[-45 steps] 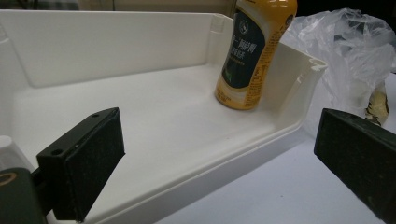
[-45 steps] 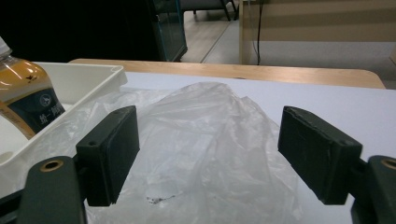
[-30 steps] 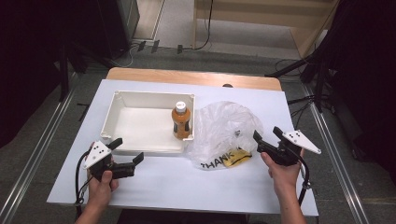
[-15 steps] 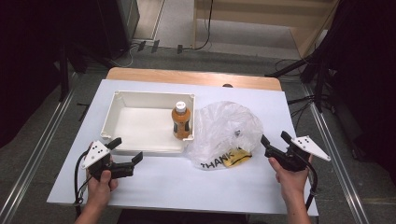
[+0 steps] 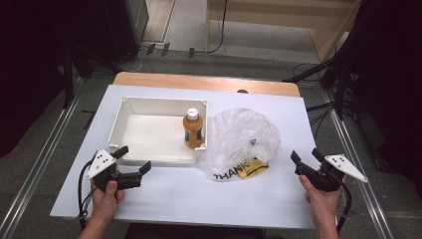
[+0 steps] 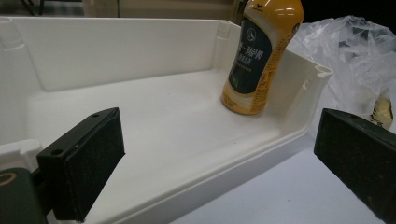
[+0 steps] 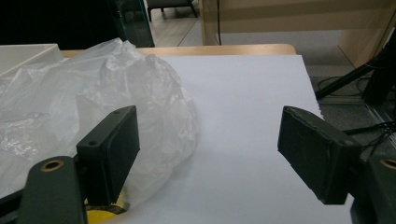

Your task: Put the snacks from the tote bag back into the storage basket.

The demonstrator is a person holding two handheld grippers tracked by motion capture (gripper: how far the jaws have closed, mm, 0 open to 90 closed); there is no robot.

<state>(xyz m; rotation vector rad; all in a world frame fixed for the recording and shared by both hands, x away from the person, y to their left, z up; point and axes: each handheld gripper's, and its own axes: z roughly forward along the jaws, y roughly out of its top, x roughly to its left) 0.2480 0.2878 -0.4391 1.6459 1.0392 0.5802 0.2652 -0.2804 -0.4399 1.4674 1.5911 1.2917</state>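
Note:
A white tray sits on the table, and an orange bottle with a dark label stands upright in its right near corner. To the right of the tray lies a crumpled clear plastic bag with a yellow item inside. My left gripper is open at the tray's near left corner, empty. In the left gripper view, the left gripper faces the tray wall and the bottle. My right gripper is open and empty, right of the bag. The right gripper has the bag at its left jaw.
The white table is bare along its near edge and between the bag and the right edge. A wooden strip runs along the far side. Dark stands and cables stand on the floor to the right.
My right gripper has drawn back to the right and toward the near edge, away from the bag. The left gripper has barely moved.

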